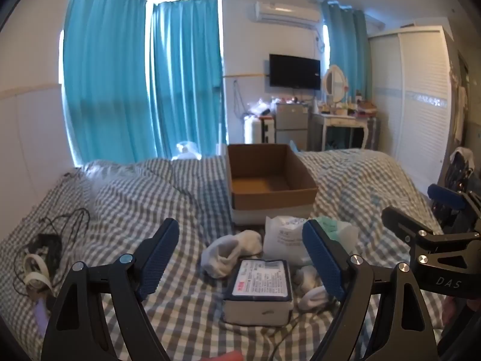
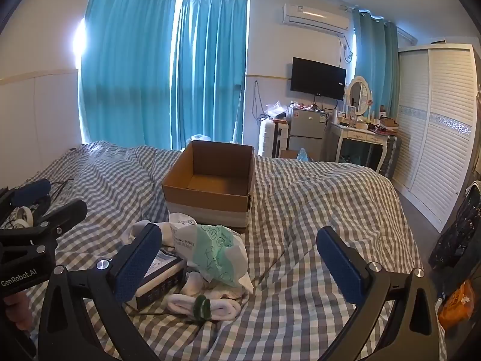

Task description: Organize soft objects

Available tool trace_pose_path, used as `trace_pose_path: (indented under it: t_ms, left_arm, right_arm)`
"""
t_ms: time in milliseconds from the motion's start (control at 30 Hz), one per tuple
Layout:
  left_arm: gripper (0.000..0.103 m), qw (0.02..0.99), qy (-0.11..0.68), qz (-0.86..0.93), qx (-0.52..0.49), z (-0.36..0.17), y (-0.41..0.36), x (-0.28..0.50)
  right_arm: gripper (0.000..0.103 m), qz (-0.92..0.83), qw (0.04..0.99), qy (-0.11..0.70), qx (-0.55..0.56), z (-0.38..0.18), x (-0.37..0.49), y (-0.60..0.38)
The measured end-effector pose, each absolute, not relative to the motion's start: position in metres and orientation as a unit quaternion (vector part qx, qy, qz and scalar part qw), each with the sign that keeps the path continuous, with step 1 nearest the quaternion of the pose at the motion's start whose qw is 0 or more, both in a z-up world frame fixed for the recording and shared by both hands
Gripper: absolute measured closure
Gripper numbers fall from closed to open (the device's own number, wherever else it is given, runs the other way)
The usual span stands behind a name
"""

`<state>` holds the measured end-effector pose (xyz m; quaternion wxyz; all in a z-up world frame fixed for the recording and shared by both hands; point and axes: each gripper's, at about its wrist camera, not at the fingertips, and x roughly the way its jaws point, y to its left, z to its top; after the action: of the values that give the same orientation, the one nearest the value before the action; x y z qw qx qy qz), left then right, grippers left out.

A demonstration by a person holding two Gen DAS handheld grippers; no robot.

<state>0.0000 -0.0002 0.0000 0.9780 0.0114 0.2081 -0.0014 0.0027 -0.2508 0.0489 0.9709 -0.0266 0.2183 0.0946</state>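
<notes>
Left gripper (image 1: 240, 258) and right gripper (image 2: 237, 264), both spread wide and holding nothing, tilt down over socks (image 1: 231, 248), a "TOWEL" pack (image 2: 218, 249) and a labelled box (image 1: 260, 288) lying just before the cardboard box (image 2: 210, 180); "GenRobot.AI" marks 1 handle.

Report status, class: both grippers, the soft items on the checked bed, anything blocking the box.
Left gripper open, right gripper open, both empty. White socks and plastic packets lie before empty brown cardboard box. Nothing blocking.

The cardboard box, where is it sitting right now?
The cardboard box sits open on the checked bed, mid-frame in both wrist views, just behind the white packet and loose socks.
</notes>
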Motion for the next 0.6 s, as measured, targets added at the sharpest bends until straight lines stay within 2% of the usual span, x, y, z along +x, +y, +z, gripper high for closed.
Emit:
trace_pose_path:
  t_ms: [600]
  left_arm:
    - [0.018, 0.979, 0.205, -0.003, 0.019, 0.0006, -0.0033, 0.0024]
  right_arm:
    - [0.0, 0.097, 0.97, 0.223, -0.026, 0.0481, 0.0031, -0.2508]
